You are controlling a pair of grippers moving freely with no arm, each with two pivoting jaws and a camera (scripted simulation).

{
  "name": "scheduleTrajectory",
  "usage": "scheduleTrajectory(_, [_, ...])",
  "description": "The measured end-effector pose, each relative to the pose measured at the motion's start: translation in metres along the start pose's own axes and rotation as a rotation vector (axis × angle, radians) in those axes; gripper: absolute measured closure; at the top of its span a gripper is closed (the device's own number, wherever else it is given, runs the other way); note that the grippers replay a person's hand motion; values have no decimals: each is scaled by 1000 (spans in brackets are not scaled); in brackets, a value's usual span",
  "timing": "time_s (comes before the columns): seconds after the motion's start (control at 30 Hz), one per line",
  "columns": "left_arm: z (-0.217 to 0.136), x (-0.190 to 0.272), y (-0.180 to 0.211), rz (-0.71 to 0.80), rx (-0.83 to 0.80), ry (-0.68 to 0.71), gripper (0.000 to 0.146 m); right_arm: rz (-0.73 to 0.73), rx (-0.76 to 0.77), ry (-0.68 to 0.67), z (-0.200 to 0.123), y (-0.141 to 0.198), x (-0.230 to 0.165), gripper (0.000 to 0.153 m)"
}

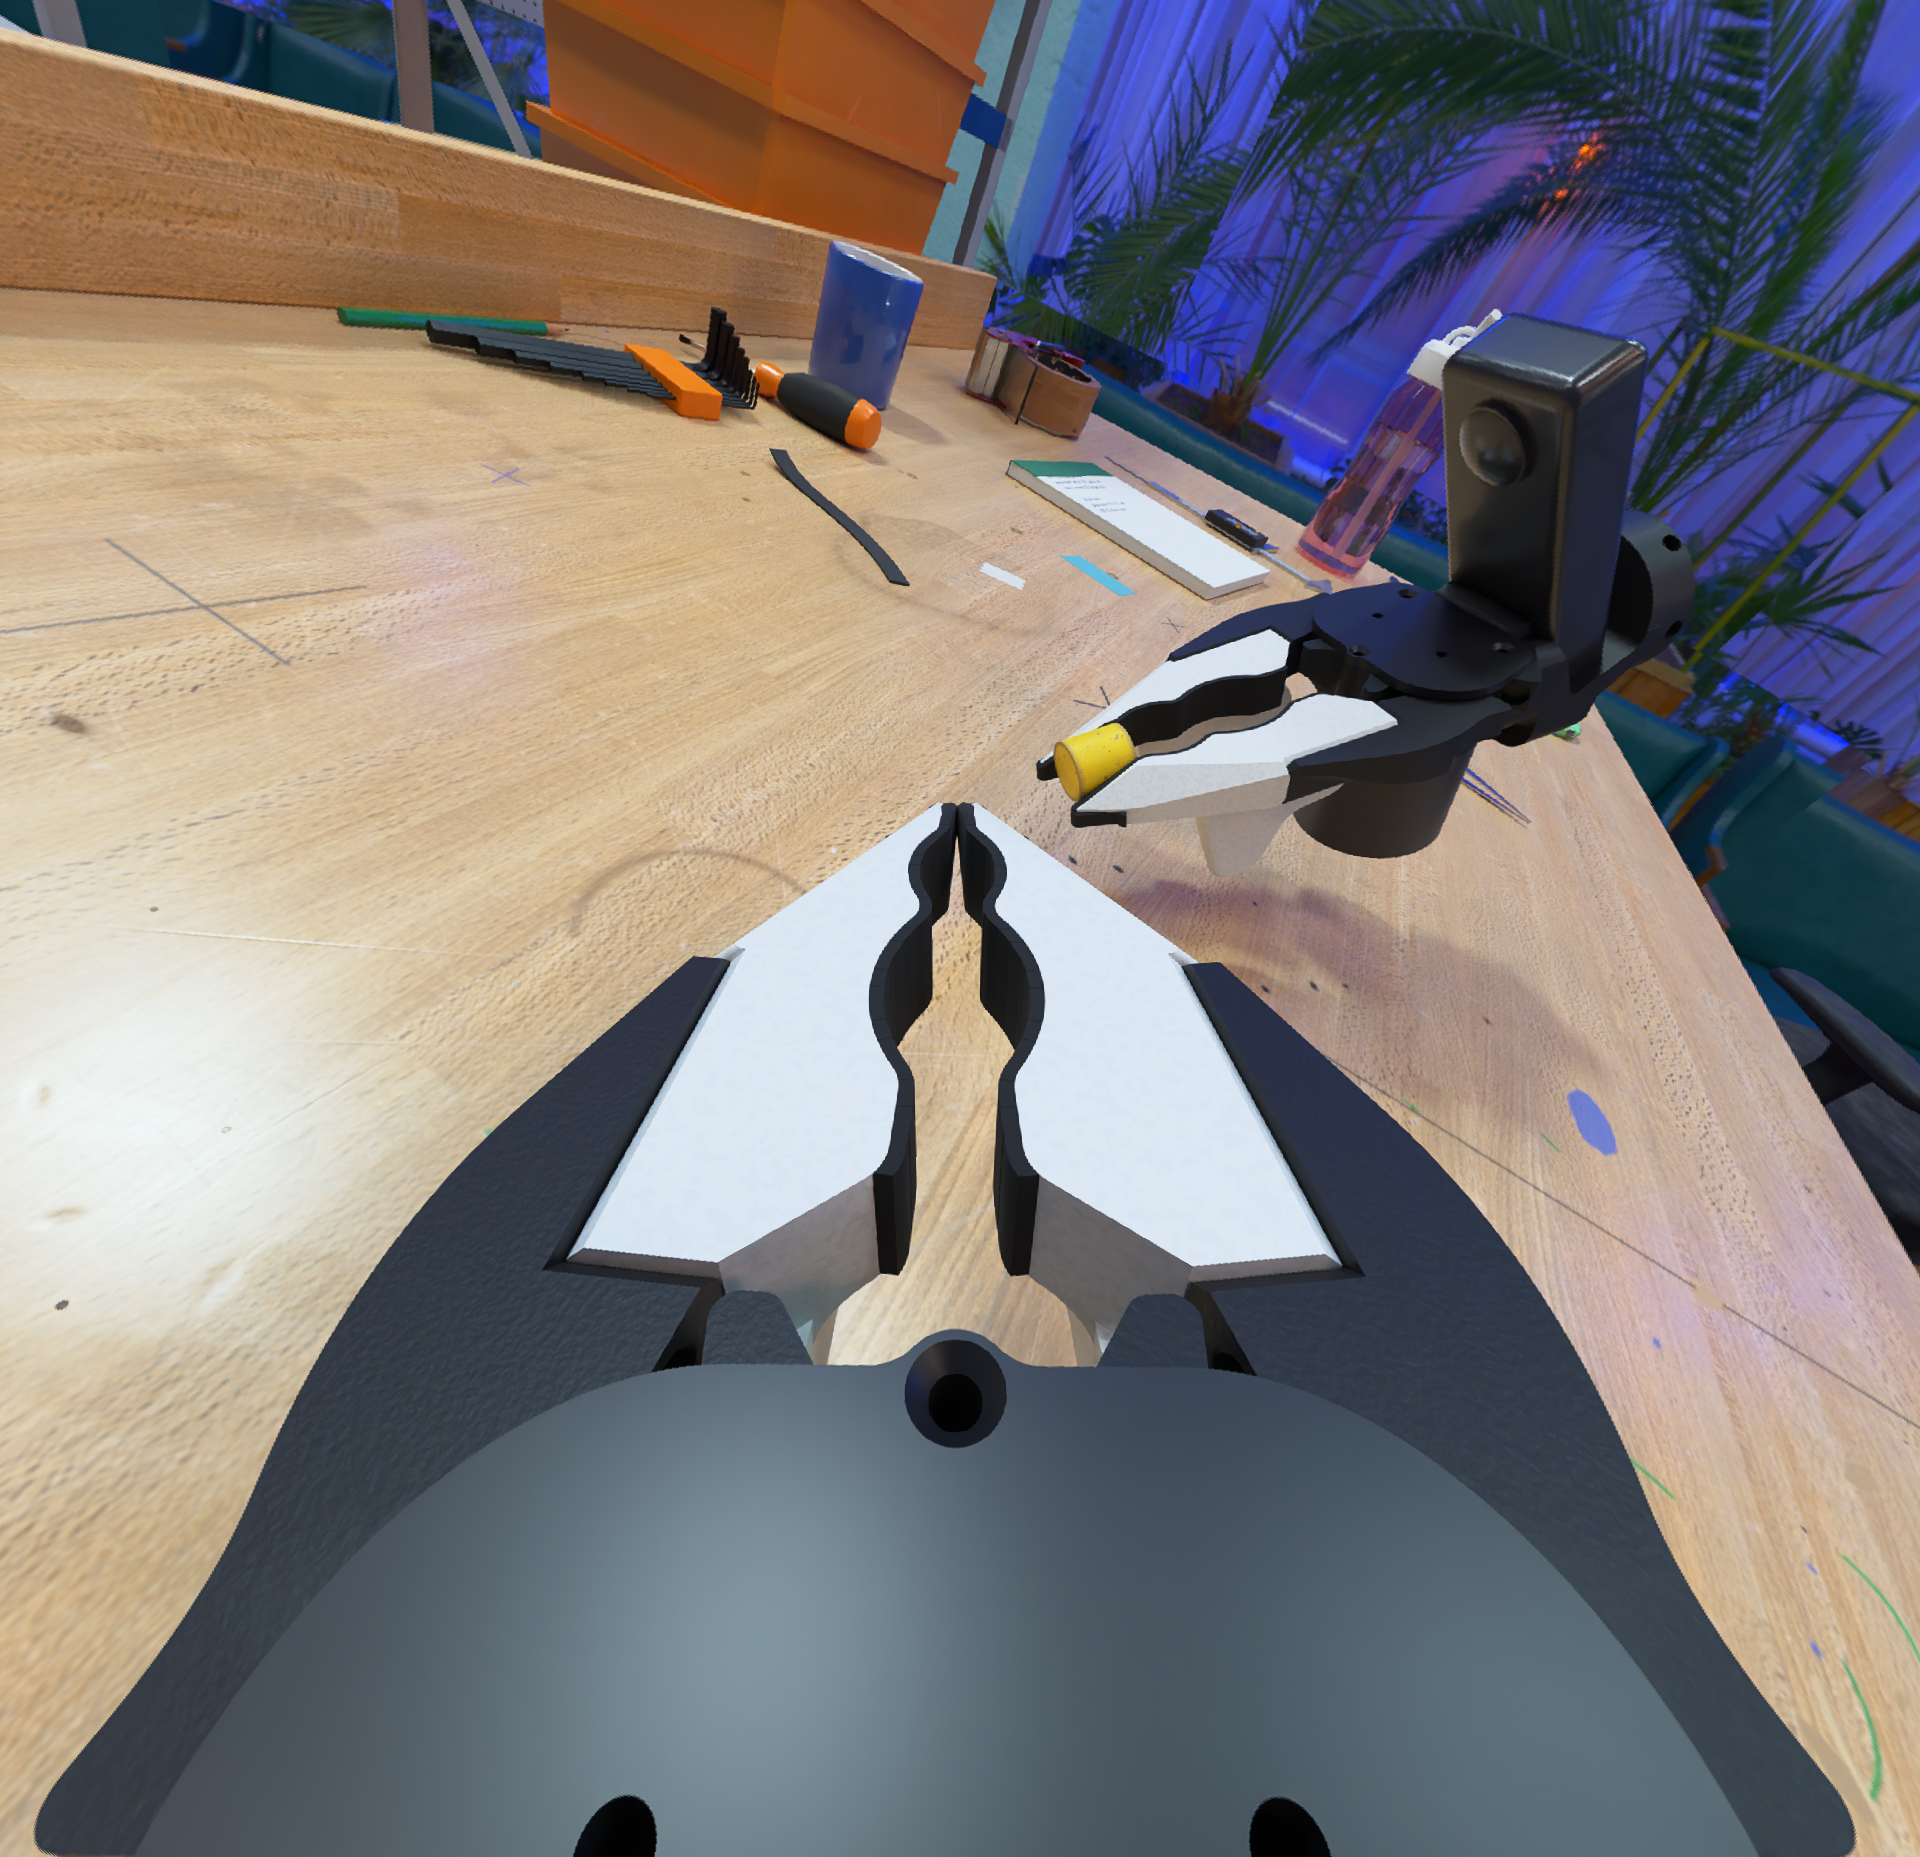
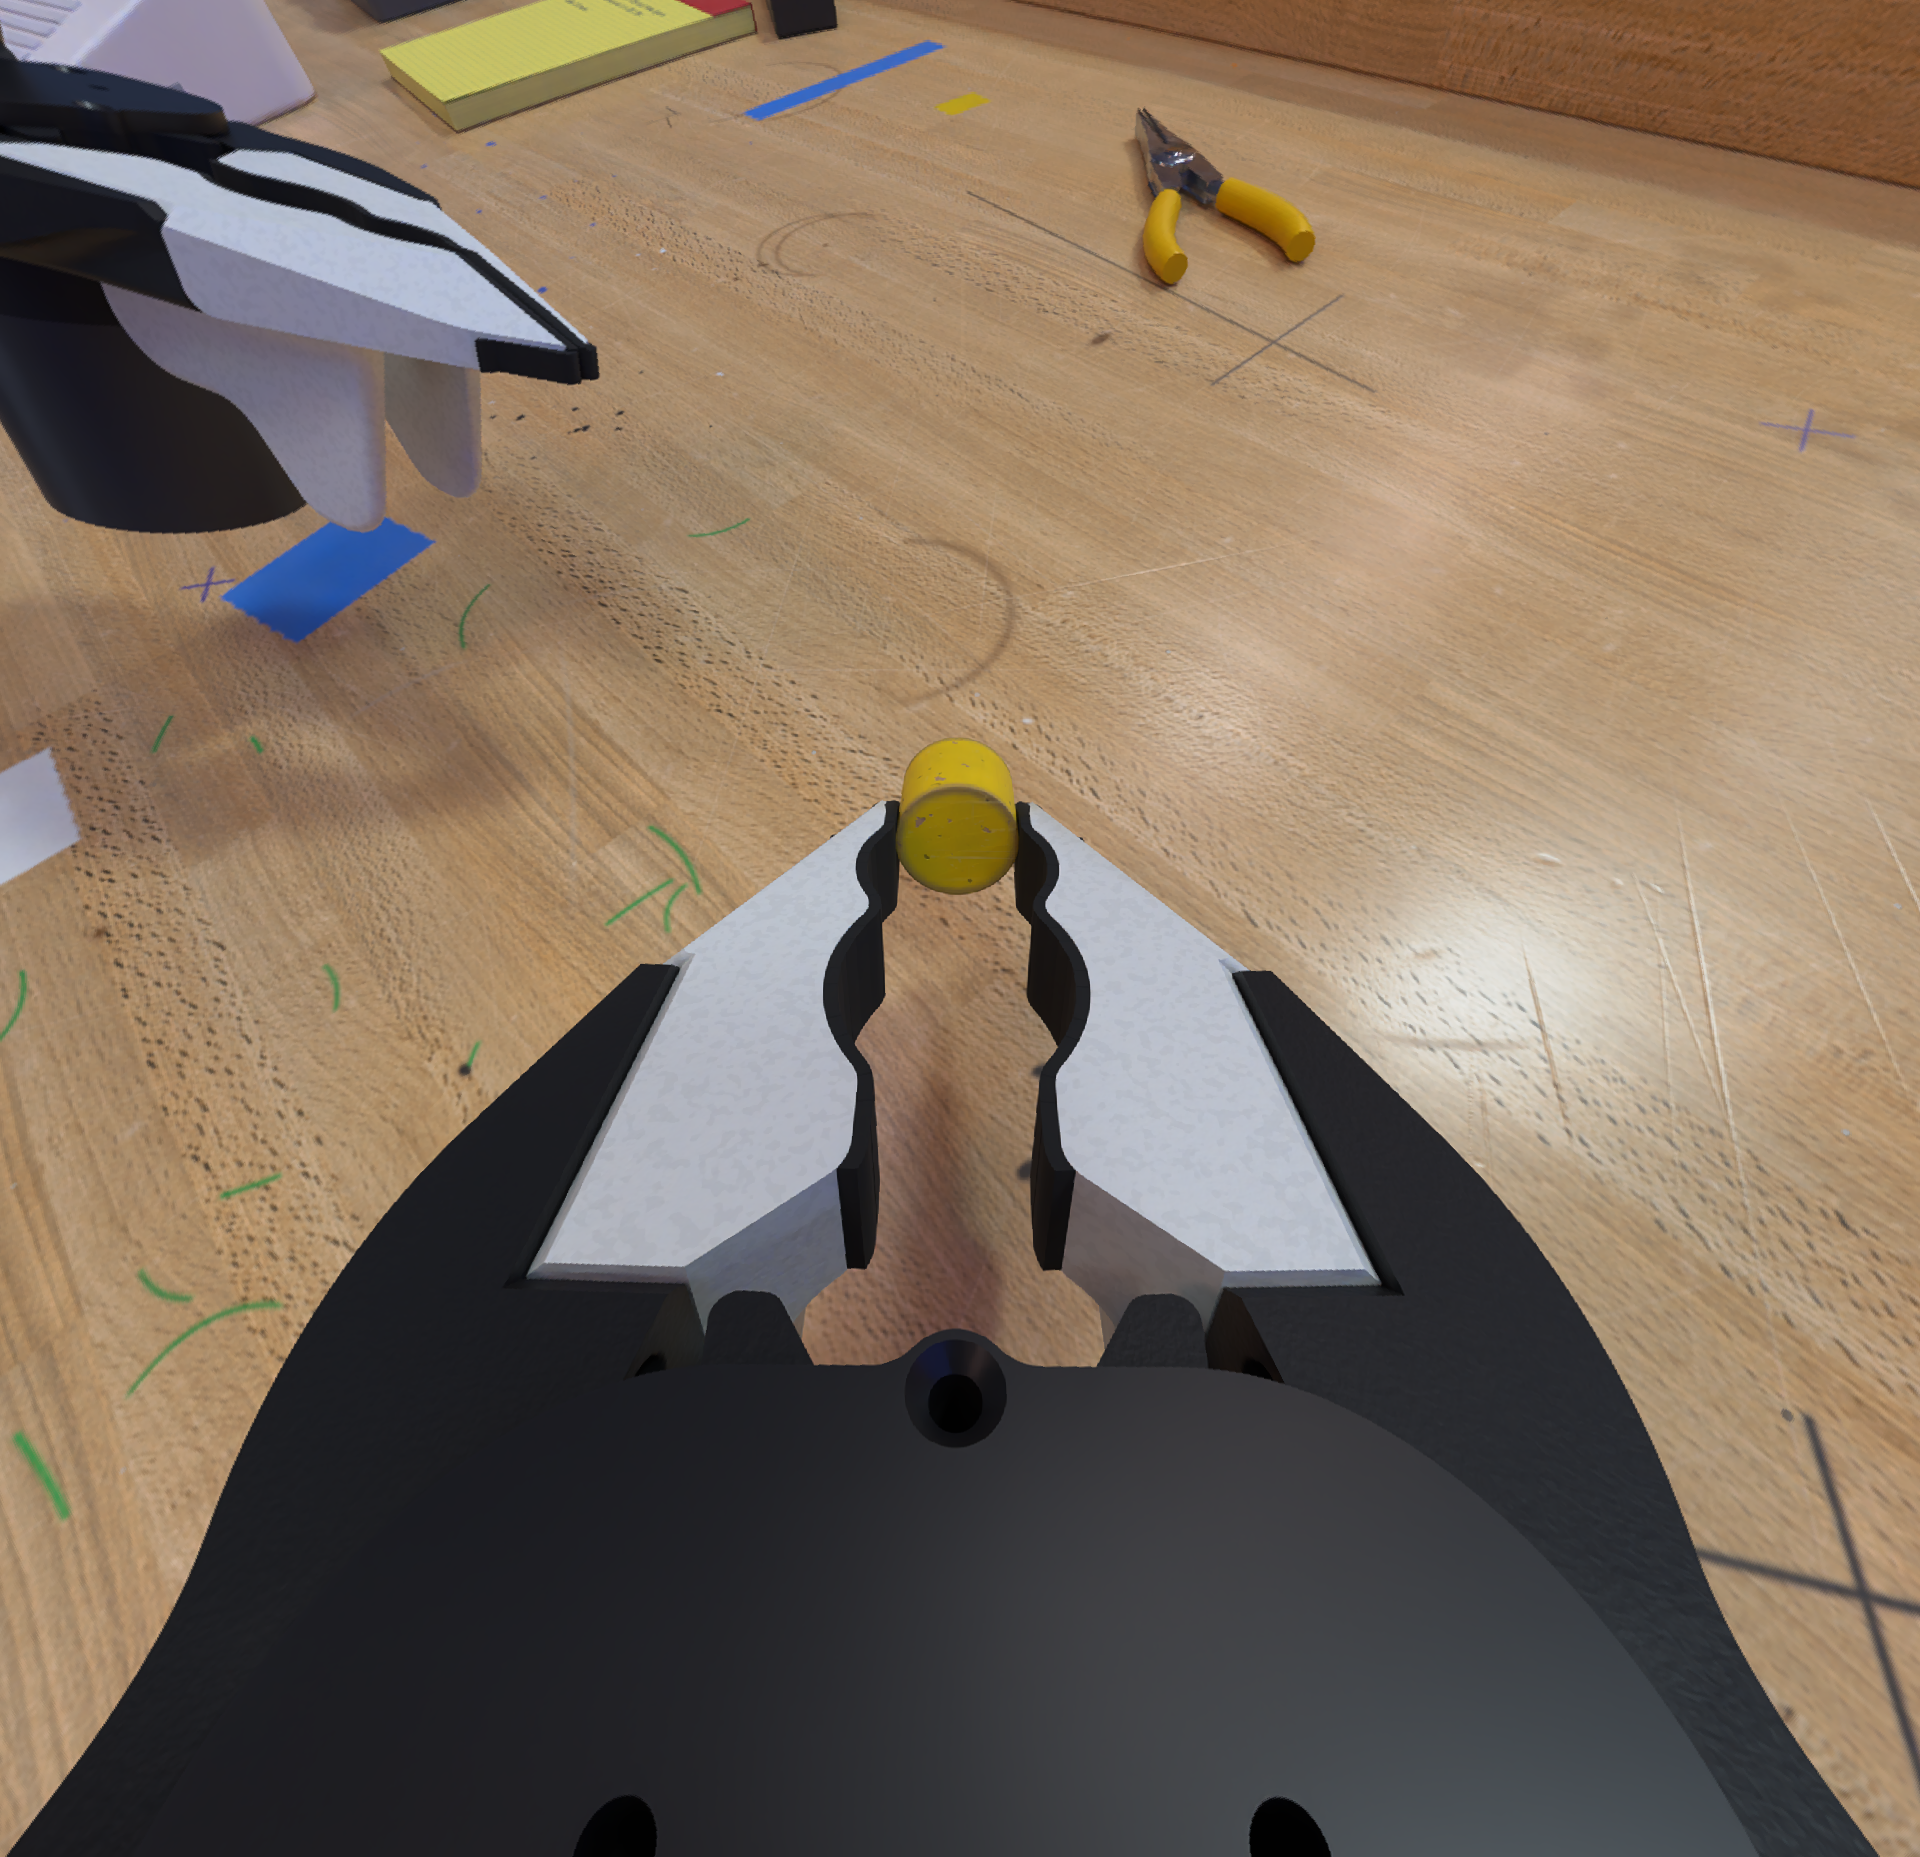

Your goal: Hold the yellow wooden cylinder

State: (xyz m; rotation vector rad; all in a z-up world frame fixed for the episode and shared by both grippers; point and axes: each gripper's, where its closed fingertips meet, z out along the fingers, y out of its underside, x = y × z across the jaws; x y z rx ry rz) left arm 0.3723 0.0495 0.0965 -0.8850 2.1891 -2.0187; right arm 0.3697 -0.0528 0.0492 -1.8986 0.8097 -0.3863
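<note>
The yellow wooden cylinder [image 2: 956,818] is short and stubby, clamped between the tips of my right gripper [image 2: 956,820], lying along the fingers and held above the wooden bench. In the left wrist view the same cylinder [image 1: 1093,758] sticks out of the right gripper [image 1: 1075,773] to the right of centre. My left gripper [image 1: 956,812] is shut and empty, its tips touching, hovering over the bench just left of the right gripper. It also shows in the right wrist view [image 2: 577,358] at the upper left.
Far side of the bench: hex keys [image 1: 623,363], screwdriver [image 1: 821,405], blue mug [image 1: 864,321], tape roll [image 1: 1039,379], white pad [image 1: 1143,529], pink bottle [image 1: 1382,477]. In the right wrist view: pliers [image 2: 1210,197], yellow notepad [image 2: 566,41], white box [image 2: 156,20], blue tape [image 2: 322,576].
</note>
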Motion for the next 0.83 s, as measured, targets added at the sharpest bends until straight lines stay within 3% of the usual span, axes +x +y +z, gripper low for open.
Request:
scheduleTrajectory(0.33, [0,-9,-2,75,36,-94,146,49,-19,-8,4,4,5,131])
scheduleTrajectory(0.53, [-6,-20,-11,7,77,-130,146,77,-31,-13,6,7,9,131])
scheduleTrajectory(0.73, [-44,-44,-45,315,199,-363,146,89,-37,-10,7,8,11,131])
scheduleTrajectory(0.83, [-106,-98,-72,446,218,-766,124,96,-31,-10,5,8,11,131])
